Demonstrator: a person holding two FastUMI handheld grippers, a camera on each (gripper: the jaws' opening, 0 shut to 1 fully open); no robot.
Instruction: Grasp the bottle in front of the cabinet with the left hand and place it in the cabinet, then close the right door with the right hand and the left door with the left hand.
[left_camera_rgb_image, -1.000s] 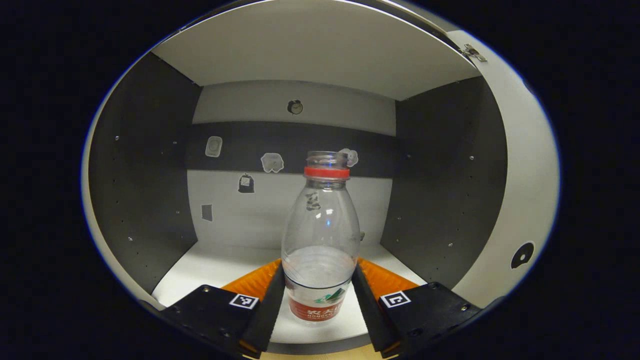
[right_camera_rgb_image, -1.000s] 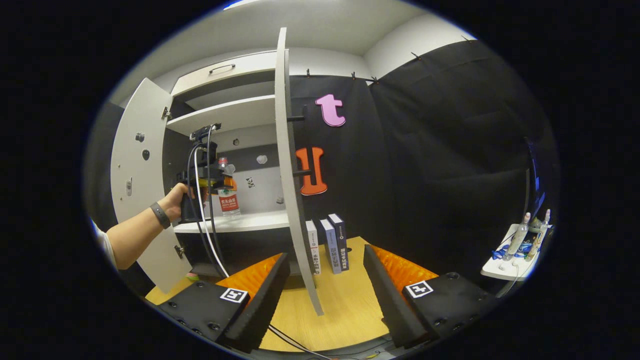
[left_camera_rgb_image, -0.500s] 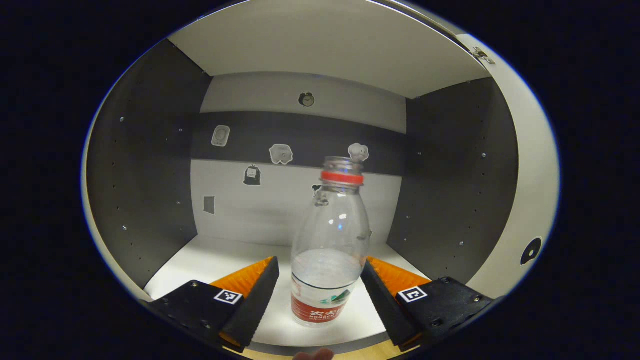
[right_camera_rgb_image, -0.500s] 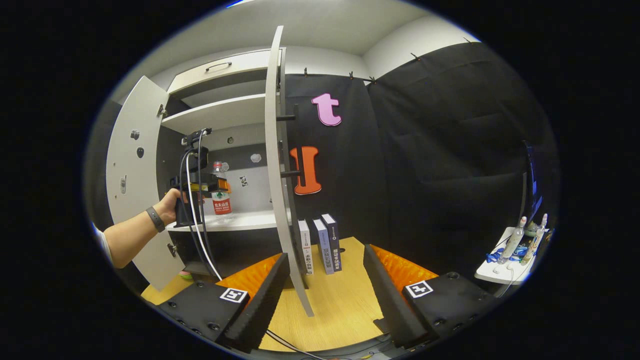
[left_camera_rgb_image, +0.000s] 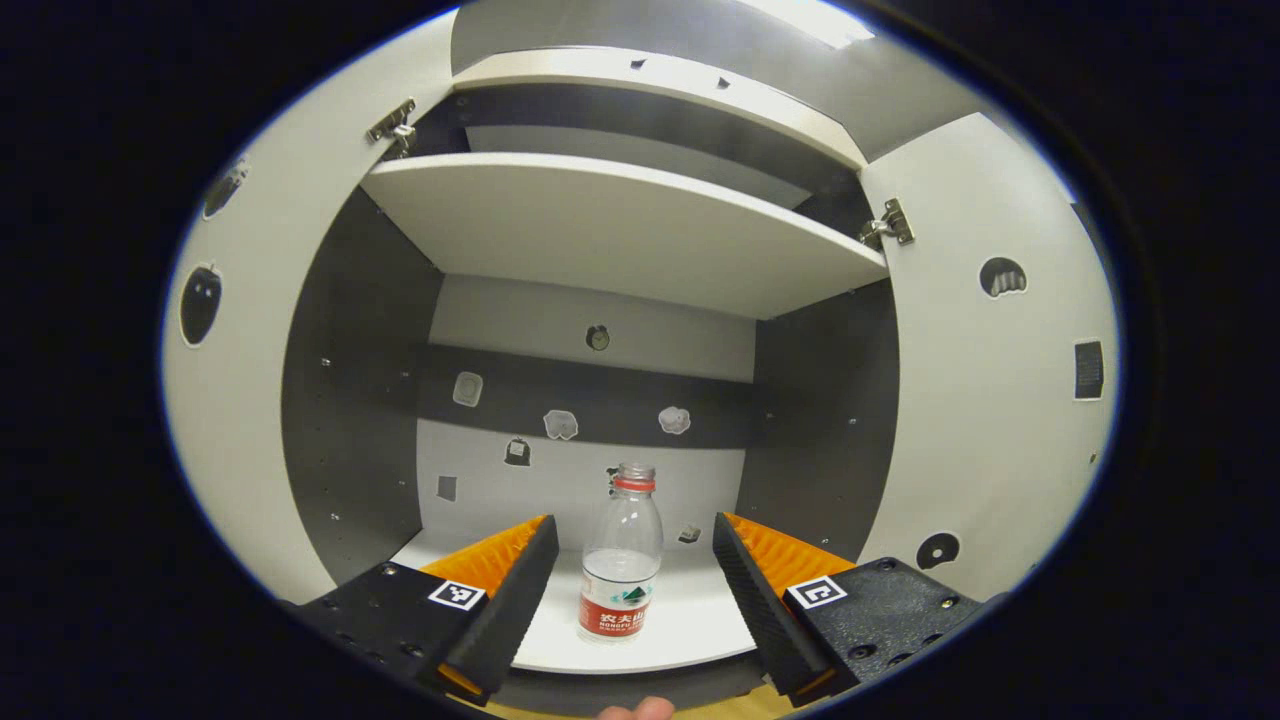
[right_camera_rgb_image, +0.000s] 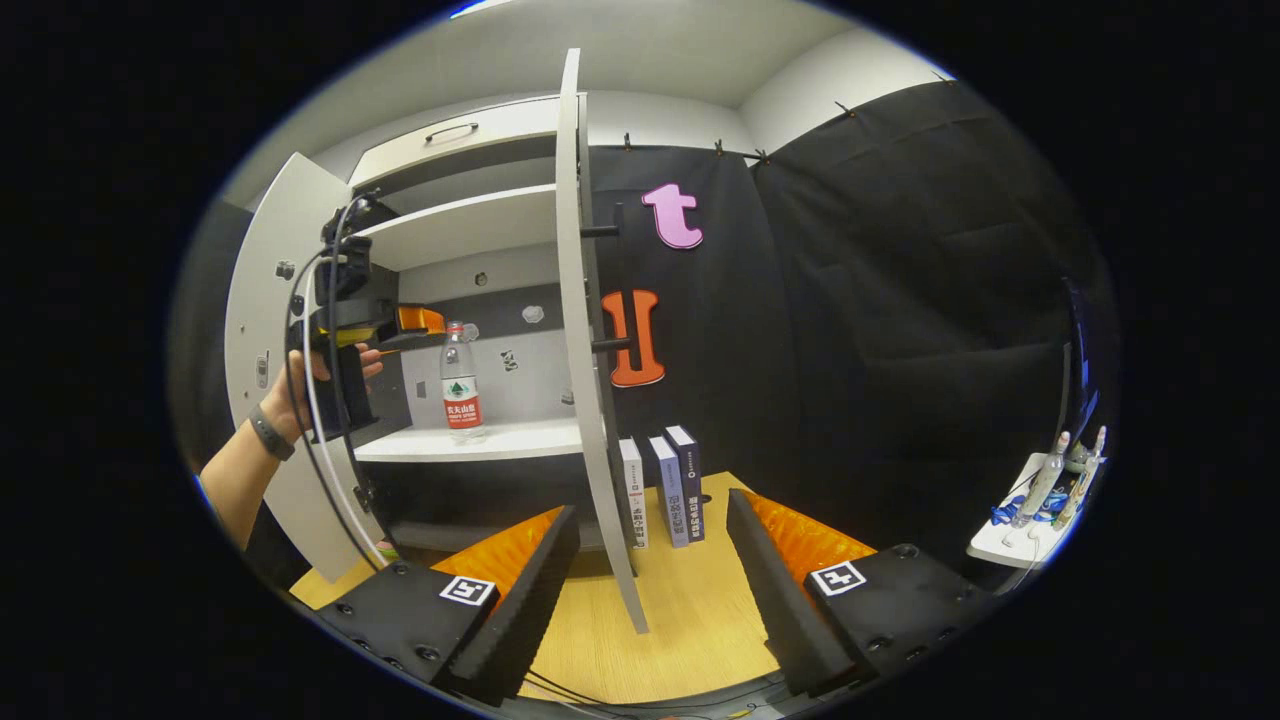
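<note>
My left gripper has its jaws wide, the bottle upright on the cabinet shelf ahead between them; it looks light, thin-walled, slippery, best gripped at mid-body. My right gripper also has its jaws wide.

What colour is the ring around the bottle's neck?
Red, seen best in the left gripper view, on the bottle standing in the cabinet.

Bottle clear glossy plastic; shelf smooth matt white; tabletop light wood-grain.

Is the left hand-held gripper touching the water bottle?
Apart. The right gripper view shows the left hand-held gripper drawn back from the water bottle, which stands alone on the cabinet shelf.
</note>
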